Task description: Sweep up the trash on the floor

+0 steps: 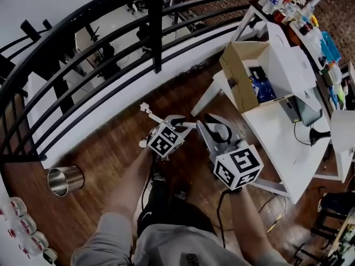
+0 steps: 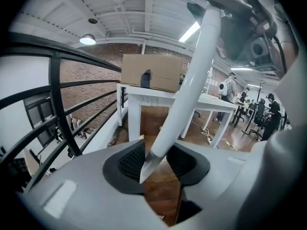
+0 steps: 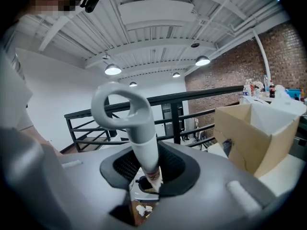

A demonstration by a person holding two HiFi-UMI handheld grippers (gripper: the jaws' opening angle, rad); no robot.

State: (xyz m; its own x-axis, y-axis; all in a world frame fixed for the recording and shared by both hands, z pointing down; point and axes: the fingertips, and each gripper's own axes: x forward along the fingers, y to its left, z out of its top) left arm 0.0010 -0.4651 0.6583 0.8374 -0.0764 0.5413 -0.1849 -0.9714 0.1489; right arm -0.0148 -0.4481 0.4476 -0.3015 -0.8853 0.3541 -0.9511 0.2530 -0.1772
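Looped handle (image 3: 143,145) — lower end hidden.

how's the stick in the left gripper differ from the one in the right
The left gripper holds a plain white straight pole; the right gripper holds a handle ending in a grey loop. The pole leans right in the left gripper view; the handle stands nearly upright. The handle has a red label; the pole shows none. Both are pale round shafts clamped between jaws.
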